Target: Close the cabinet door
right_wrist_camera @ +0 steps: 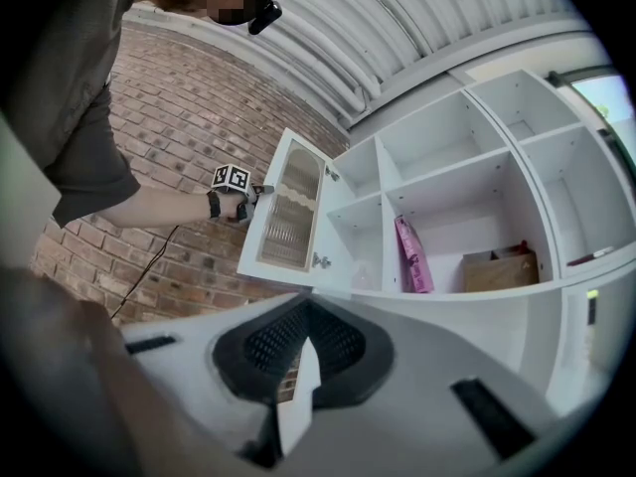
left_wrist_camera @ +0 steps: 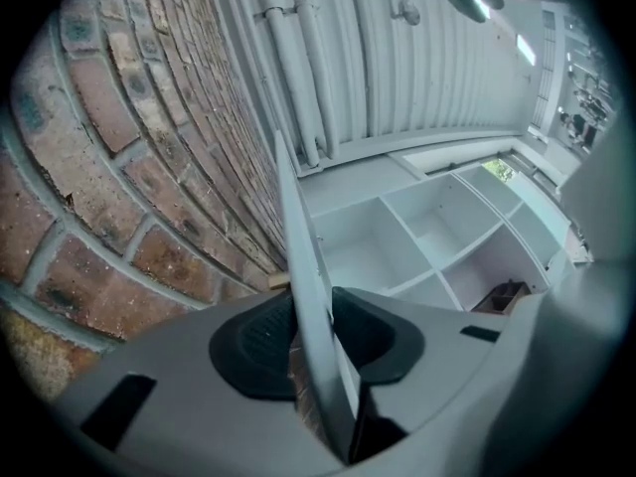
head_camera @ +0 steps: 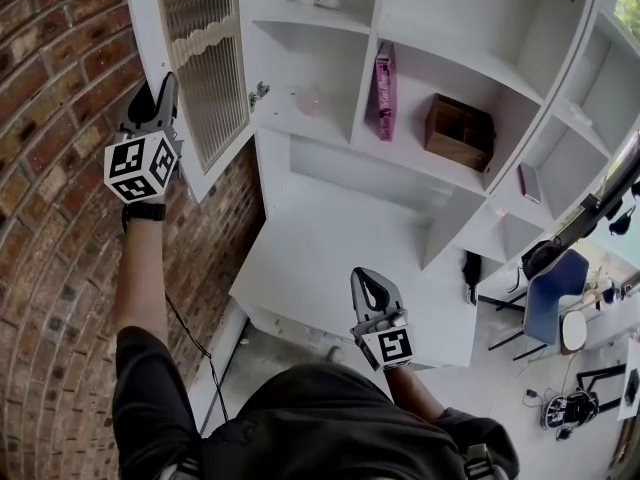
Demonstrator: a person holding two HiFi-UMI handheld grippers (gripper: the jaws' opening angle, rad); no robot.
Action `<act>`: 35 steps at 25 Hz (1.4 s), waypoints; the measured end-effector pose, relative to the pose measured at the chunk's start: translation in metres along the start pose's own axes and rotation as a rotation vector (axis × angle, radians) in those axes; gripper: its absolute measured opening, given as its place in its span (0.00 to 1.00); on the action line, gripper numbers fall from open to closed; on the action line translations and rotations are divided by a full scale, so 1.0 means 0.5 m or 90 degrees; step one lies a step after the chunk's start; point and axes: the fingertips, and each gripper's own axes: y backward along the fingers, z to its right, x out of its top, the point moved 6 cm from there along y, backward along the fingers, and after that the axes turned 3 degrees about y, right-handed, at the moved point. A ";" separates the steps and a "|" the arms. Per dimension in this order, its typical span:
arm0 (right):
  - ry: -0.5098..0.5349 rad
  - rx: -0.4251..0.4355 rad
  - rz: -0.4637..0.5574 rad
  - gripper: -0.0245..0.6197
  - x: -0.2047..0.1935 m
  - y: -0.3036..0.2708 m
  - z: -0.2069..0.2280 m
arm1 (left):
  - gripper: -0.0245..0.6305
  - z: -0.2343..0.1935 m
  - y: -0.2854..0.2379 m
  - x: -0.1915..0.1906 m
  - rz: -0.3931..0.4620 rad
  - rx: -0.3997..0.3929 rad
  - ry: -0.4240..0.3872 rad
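The cabinet door (head_camera: 205, 68), a white frame round ribbed glass, stands swung open toward the brick wall at the upper left of the white shelf unit (head_camera: 330, 28). My left gripper (head_camera: 160, 93) is raised to the door's outer edge. In the left gripper view the thin door edge (left_wrist_camera: 303, 256) runs straight between the jaws of that gripper (left_wrist_camera: 313, 336), and the pads press on it. The right gripper view shows the open door (right_wrist_camera: 288, 212) from afar, with the left gripper (right_wrist_camera: 234, 182) at its edge. My right gripper (head_camera: 365, 280) hangs low before the lower cabinet, shut and holding nothing (right_wrist_camera: 303, 351).
A brick wall (head_camera: 50, 88) stands close behind the open door. A pink book (head_camera: 384, 90) and a wooden box (head_camera: 458, 131) sit in shelf compartments. A white lower cabinet (head_camera: 340, 258) juts out below. A blue chair (head_camera: 555, 283) and a black cable (head_camera: 190, 333) are on the floor.
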 end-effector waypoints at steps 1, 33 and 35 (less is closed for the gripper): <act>-0.001 0.000 -0.001 0.03 -0.001 0.001 0.000 | 0.19 0.006 0.001 0.001 0.002 -0.001 0.001; 0.004 -0.048 -0.003 0.03 -0.001 0.034 0.021 | 0.25 0.265 -0.032 0.026 0.031 -0.040 0.005; 0.005 -0.056 -0.002 0.03 -0.001 0.041 0.027 | 0.26 0.281 -0.038 0.026 0.031 -0.042 0.004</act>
